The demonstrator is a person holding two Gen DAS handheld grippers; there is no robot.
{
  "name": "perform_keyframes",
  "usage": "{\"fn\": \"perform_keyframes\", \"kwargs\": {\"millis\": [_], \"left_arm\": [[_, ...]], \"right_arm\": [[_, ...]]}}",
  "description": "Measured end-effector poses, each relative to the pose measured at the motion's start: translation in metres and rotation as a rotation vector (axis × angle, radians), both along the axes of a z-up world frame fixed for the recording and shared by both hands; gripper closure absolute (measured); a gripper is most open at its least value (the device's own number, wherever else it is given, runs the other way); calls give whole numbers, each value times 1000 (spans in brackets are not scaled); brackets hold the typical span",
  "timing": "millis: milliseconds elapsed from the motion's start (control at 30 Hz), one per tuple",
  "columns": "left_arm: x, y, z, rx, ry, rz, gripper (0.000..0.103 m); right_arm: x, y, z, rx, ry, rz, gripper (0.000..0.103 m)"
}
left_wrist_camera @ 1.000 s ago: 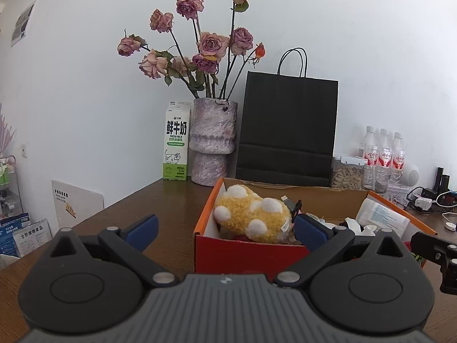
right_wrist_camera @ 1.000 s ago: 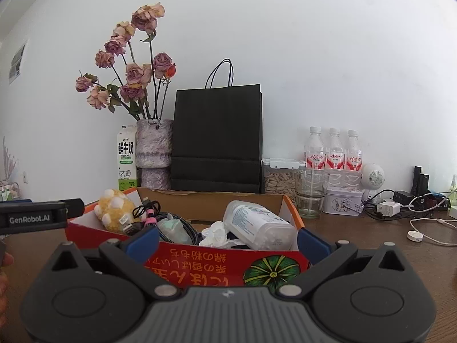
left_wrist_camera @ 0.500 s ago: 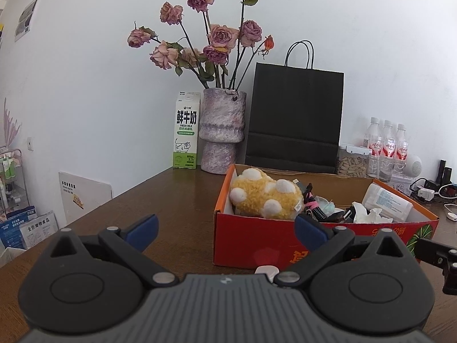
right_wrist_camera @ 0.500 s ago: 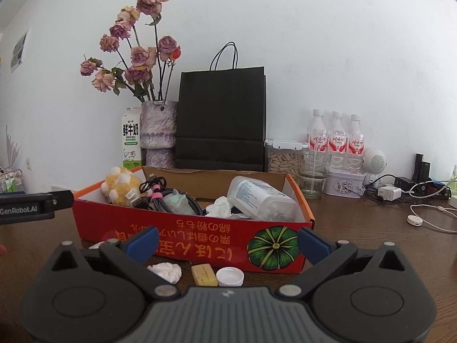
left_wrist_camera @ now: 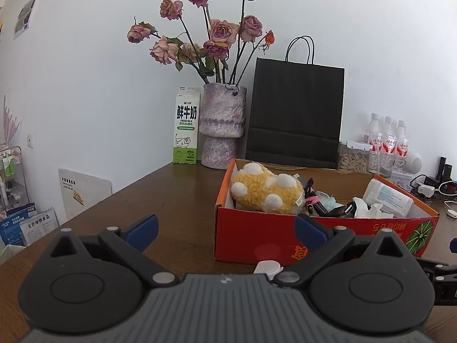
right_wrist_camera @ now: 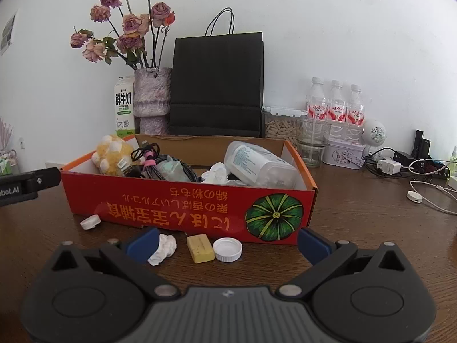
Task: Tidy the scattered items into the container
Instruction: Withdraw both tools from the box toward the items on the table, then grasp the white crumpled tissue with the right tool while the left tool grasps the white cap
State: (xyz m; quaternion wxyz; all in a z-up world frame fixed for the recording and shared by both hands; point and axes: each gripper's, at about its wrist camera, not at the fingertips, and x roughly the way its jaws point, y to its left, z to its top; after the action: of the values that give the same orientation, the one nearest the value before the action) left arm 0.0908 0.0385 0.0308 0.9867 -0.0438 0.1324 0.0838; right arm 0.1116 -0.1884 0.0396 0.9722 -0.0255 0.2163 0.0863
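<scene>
Right gripper (right_wrist_camera: 227,243) is hovering wide open, empty, over the crumpled tissue (right_wrist_camera: 162,249) lying just before the red box (right_wrist_camera: 182,200); likely feather-light and squashy, best pinched across its middle.

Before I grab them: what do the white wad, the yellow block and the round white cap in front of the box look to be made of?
White wad: crumpled tissue or paper, matte, soft creases.
Yellow block: matte with dark specks, rounded edges; possibly an eraser or soap, unclear.
Round white cap: smooth plastic, thin raised rim, lying open side up.
All lie on the wooden table before the red cardboard box.
</scene>
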Motion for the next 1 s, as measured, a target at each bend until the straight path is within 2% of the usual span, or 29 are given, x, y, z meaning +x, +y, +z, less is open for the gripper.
{"fn": "perform_keyframes", "kwargs": {"millis": [233, 333, 467, 667, 733, 800, 833, 867, 900, 967, 1000], "left_arm": [[5, 3, -4, 11, 53, 3, 0], [11, 10, -7, -3, 98, -14, 0], [20, 17, -11, -27, 165, -43, 0], [40, 7, -18, 41, 271, -94, 1], [45, 1, -20, 58, 292, -124, 6], [51, -4, -22, 79, 307, -136, 19], [54, -6, -23, 83, 315, -144, 23], [57, -8, -24, 83, 326, -160, 35], [60, -9, -25, 80, 338, -178, 53], [63, -11, -28, 61, 368, -219, 77], [62, -12, -28, 61, 363, -226, 78]], "right_arm": [[14, -9, -7, 29, 98, -25, 0], [19, -11, -10, 43, 139, 5, 5], [15, -3, -10, 24, 133, 47, 8], [17, 6, -9, 9, 132, 69, 10], [19, 7, -9, 3, 135, 62, 10], [19, 7, -9, 0, 138, 63, 10], [19, 8, -9, -3, 137, 65, 10], [19, 8, -9, -7, 136, 66, 10], [19, 9, -9, -8, 133, 68, 10], [18, 10, -9, -10, 126, 75, 10], [18, 11, -8, -14, 124, 79, 10]]}}
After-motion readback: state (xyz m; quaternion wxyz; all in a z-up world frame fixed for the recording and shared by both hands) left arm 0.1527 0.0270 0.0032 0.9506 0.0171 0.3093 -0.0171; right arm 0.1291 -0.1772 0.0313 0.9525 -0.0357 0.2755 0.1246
